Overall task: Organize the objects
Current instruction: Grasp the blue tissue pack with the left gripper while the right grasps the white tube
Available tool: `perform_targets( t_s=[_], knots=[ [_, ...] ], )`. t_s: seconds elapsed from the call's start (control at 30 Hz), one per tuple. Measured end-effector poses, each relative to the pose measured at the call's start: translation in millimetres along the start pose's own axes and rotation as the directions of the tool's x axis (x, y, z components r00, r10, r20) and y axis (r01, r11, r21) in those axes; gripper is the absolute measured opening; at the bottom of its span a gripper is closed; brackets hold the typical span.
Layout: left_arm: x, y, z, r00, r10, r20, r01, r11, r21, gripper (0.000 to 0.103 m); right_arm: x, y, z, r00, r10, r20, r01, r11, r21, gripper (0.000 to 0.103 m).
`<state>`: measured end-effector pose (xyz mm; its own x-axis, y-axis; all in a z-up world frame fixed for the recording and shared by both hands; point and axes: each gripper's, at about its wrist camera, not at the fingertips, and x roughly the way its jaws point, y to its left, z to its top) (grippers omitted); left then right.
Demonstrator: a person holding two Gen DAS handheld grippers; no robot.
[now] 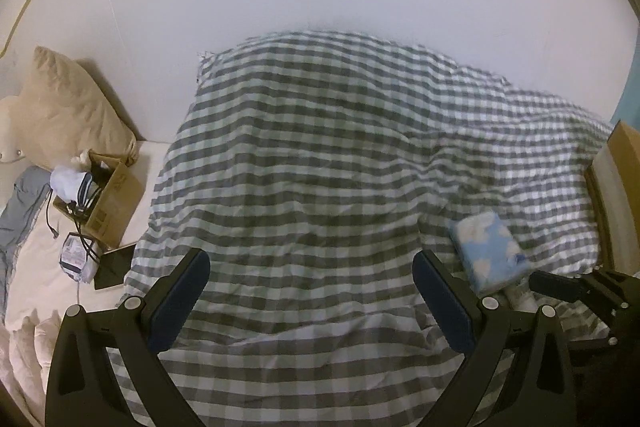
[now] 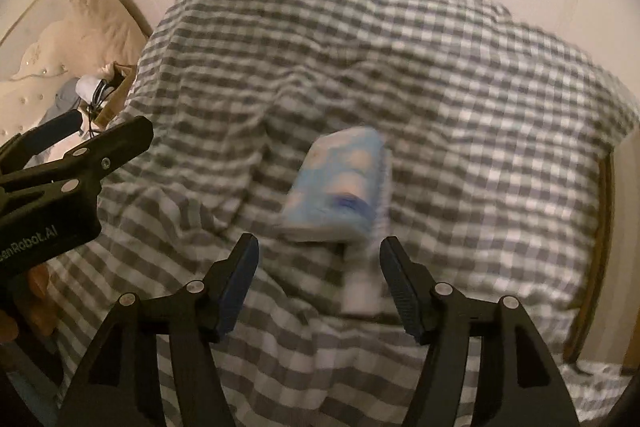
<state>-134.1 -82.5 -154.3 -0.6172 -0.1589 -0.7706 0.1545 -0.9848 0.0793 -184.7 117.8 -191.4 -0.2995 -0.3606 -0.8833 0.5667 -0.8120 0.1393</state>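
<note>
A light blue tissue pack with white clouds (image 2: 340,187) lies on the grey-and-white checked duvet (image 2: 400,67), with a small white object (image 2: 360,291) just in front of it. My right gripper (image 2: 319,283) is open and empty, hovering just short of the pack. The view is blurred. In the left wrist view the pack (image 1: 488,247) lies to the right of my left gripper (image 1: 310,291), which is open and empty above the duvet (image 1: 320,147). The right gripper (image 1: 576,287) shows at the right edge there.
A cardboard box (image 1: 108,203) with cables and cloth sits at the left on the cream sheet (image 1: 48,267), beside a beige pillow (image 1: 68,107), a small packet (image 1: 76,255) and a dark flat object (image 1: 116,265). A wooden bed frame (image 1: 600,203) runs along the right. A white wall stands behind.
</note>
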Motion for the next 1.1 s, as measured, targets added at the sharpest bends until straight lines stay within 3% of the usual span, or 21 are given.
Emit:
perform_targets(
  t_s=[0.07, 0.1, 0.13, 0.17, 0.37, 0.53, 0.67, 0.8, 0.87, 0.9, 0.93, 0.97, 1.1],
  knots=[
    [4.8, -6.0, -1.1, 1.0, 0.001, -0.011, 0.0, 1.0, 0.02, 0.103, -7.1, -10.3, -7.8, 1.0, 0.002, 0.0, -0.002, 0.999, 0.045, 0.058],
    [7.4, -9.6, -2.0, 1.0, -0.001, -0.017, 0.001, 0.999, 0.032, 0.103, -5.6, -16.2, -7.4, 1.0, -0.003, 0.0, 0.003, 0.998, 0.06, 0.046],
    [9.6, -13.2, -2.3, 1.0, 0.0, -0.022, 0.001, 0.999, 0.043, 0.103, -5.4, -22.1, -7.7, 1.0, -0.008, -0.001, 0.008, 0.997, 0.077, 0.022],
    [11.6, -17.2, -2.7, 1.0, 0.001, -0.026, 0.0, 0.998, 0.056, 0.103, -6.6, -28.5, -7.4, 1.0, -0.01, 0.003, 0.01, 0.995, 0.098, 0.019],
    [13.5, -38.9, -0.4, 0.999, -0.028, -0.038, 0.031, 0.995, 0.099, 0.103, -13.5, -32.8, -5.5, 0.999, -0.014, 0.029, 0.011, 0.995, 0.099, 0.015],
    [14.4, -62.0, 10.1, 0.983, -0.177, -0.051, 0.179, 0.983, 0.047, 0.103, -22.5, -46.7, -6.8, 0.996, -0.072, 0.059, 0.063, 0.988, 0.139, 0.012],
    [31.0, -90.8, 9.8, 0.977, -0.188, -0.105, 0.199, 0.975, 0.1, 0.103, -34.8, -71.2, -10.2, 0.989, -0.123, 0.085, 0.104, 0.976, 0.193, 0.012],
    [53.7, -115.6, 2.1, 0.963, -0.201, -0.179, 0.231, 0.958, 0.169, 0.103, -33.7, -84.6, -11.0, 0.99, -0.113, 0.088, 0.09, 0.969, 0.232, 0.012],
    [60.1, -121.8, -2.5, 0.953, -0.226, -0.201, 0.264, 0.946, 0.186, 0.09, -28.4, -82.2, -10.8, 0.99, -0.117, 0.076, 0.098, 0.971, 0.219, 0.012],
    [60.5, -121.8, -3.7, 0.942, -0.265, -0.206, 0.303, 0.936, 0.178, 0.072, -26.7, -81.0, -11.5, 0.99, -0.117, 0.072, 0.099, 0.973, 0.211, 0.012],
    [60.2, -120.8, -4.0, 0.932, -0.295, -0.21, 0.332, 0.928, 0.168, 0.062, -25.3, -80.1, -11.6, 0.991, -0.116, 0.07, 0.1, 0.974, 0.203, 0.012],
    [58.7, -119.1, -4.0, 0.929, -0.305, -0.208, 0.34, 0.926, 0.163, 0.062, -23.8, -78.4, -11.3, 0.991, -0.115, 0.069, 0.1, 0.975, 0.197, 0.012],
    [41.6, -102.5, -2.3, 0.95, -0.274, -0.153, 0.296, 0.943, 0.151, 0.06, -23.0, -73.2, -11.4, 0.991, -0.112, 0.074, 0.097, 0.979, 0.178, 0.012]
  ],
)
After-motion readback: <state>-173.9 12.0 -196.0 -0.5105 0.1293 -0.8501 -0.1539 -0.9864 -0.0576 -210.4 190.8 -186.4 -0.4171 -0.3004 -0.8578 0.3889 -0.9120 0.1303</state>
